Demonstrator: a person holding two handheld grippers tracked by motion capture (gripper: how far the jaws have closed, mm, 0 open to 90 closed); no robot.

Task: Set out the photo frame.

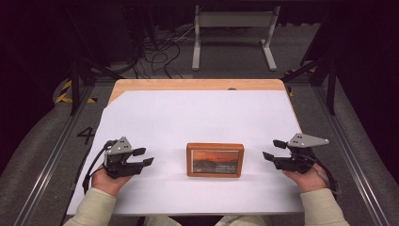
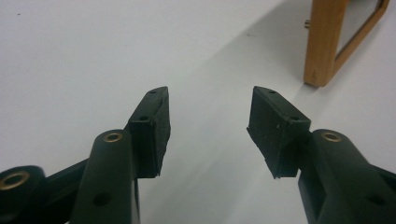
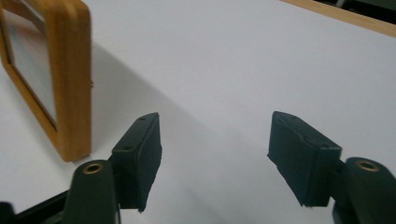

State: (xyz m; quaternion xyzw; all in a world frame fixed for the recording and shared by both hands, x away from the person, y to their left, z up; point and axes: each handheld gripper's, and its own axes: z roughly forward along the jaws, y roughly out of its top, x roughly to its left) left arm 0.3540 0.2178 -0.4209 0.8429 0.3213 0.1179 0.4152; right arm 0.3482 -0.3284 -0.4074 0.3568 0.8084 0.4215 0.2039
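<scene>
The wooden-framed sunset picture [image 1: 215,160] is flanked by both spread, empty claws, left claw [image 1: 143,157] and right claw [image 1: 273,149], its long axis running between them, roughly equidistant.

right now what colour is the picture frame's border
Light orange-brown wood on the picture frame, clearest in the right gripper view.
</scene>
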